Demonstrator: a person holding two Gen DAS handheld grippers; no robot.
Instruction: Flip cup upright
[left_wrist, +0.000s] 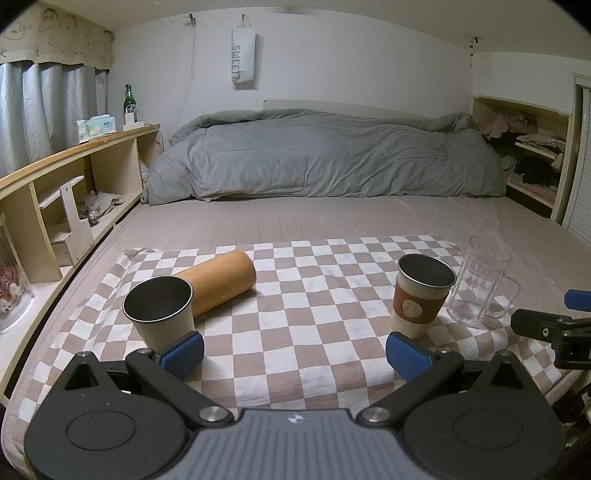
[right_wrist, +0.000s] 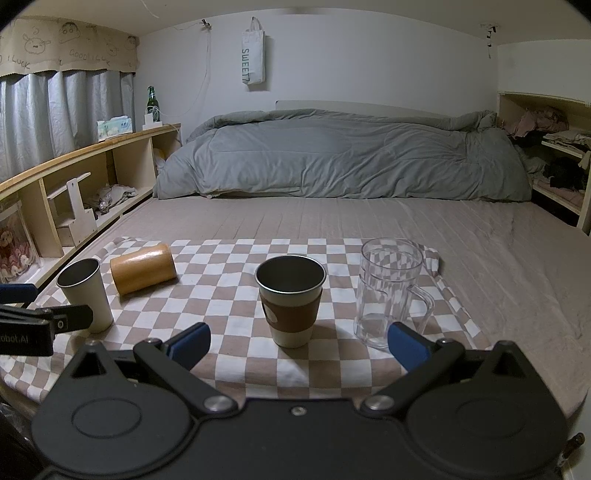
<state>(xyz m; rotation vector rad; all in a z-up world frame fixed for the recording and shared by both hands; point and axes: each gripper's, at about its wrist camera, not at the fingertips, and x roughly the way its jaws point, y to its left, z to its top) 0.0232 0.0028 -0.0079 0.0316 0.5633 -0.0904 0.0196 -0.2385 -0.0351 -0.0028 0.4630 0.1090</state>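
Observation:
A bamboo-look cylinder cup (left_wrist: 218, 282) lies on its side on the checkered cloth (left_wrist: 314, 321); it also shows in the right wrist view (right_wrist: 143, 268). A plain steel-lined cup (left_wrist: 160, 312) (right_wrist: 86, 295) stands upright at the left. A cup with a brown sleeve (left_wrist: 421, 295) (right_wrist: 290, 301) stands upright. A clear glass mug (left_wrist: 480, 282) (right_wrist: 389, 291) stands upright at the right. My left gripper (left_wrist: 295, 354) is open and empty, near the cloth's front edge. My right gripper (right_wrist: 299, 343) is open and empty, just in front of the sleeved cup.
The cloth lies on a bed with a beige sheet (right_wrist: 498, 258). A grey duvet (left_wrist: 325, 158) is heaped at the back. A wooden shelf unit (left_wrist: 70, 192) runs along the left, with a green bottle (left_wrist: 129, 101). Shelves with clothes (left_wrist: 532, 147) stand at the right.

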